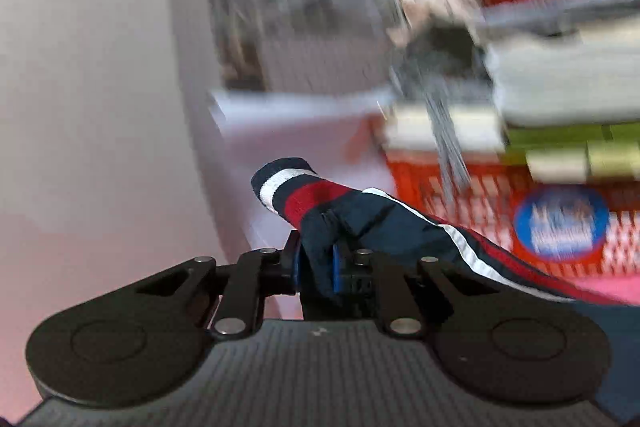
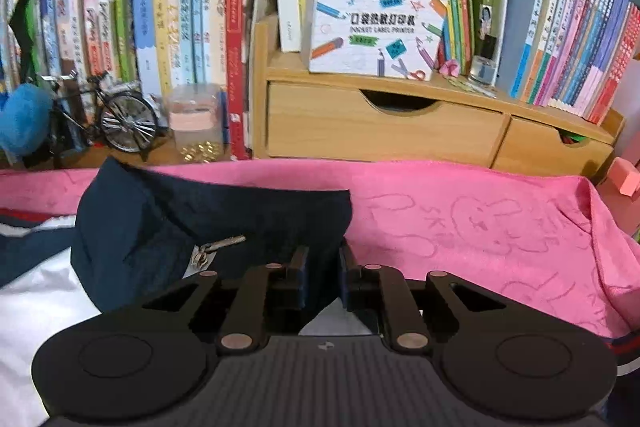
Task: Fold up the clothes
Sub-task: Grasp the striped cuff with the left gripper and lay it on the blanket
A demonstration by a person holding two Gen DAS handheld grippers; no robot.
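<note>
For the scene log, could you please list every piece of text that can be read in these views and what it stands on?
"POCKET LABEL PRINTER": on the white pencil-patterned box standing on the wooden drawer unit.
Larger characters above that line on the box: not clear enough to quote.
Book spines: print too small to read.
Blue round label on the red crate: blurred by motion, unreadable.

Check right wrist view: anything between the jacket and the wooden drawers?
Only a bare strip of pink towel separates the jacket from the wooden drawers; nothing else lies there. The right gripper is shut on the jacket.
</note>
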